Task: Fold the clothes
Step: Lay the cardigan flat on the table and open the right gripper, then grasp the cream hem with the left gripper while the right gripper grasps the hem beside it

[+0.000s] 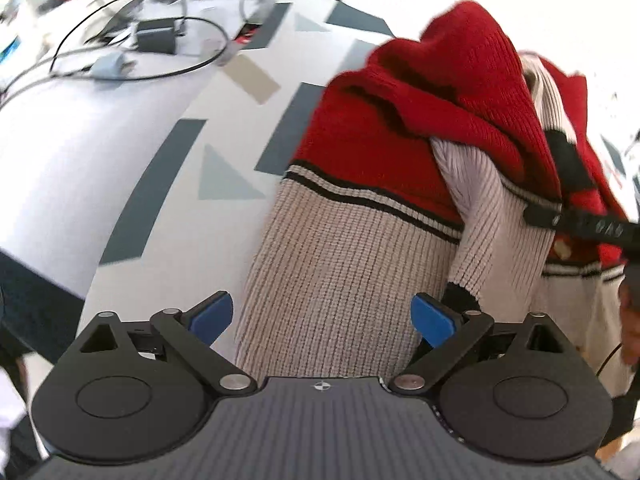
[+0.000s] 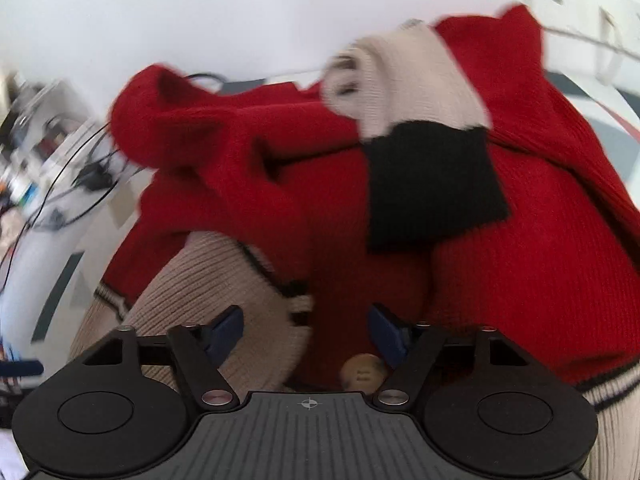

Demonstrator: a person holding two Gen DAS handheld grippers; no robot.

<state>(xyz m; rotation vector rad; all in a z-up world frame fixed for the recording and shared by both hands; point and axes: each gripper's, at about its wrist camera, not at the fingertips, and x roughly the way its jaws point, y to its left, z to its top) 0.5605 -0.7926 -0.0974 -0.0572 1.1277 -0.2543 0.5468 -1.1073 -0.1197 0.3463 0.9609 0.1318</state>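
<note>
A red-and-cream knit sweater (image 1: 400, 184) is lying bunched on the patterned table (image 1: 224, 128), sleeves thrown across the body, prob. mid-fold. The left gripper (image 1: 322, 316) is hovering over the cream ribbed hem w/ jaws wide apart, nothing clamped, likely lining up on the hem edge. The right gripper (image 2: 306, 330) is pointing down at the button front, jaws partly apart w/ knit showing between them; no grip evident. A black-cuffed sleeve (image 2: 432, 176) is draping over the red chest. Cables (image 1: 136, 40) are sitting on the table's far side.
</note>
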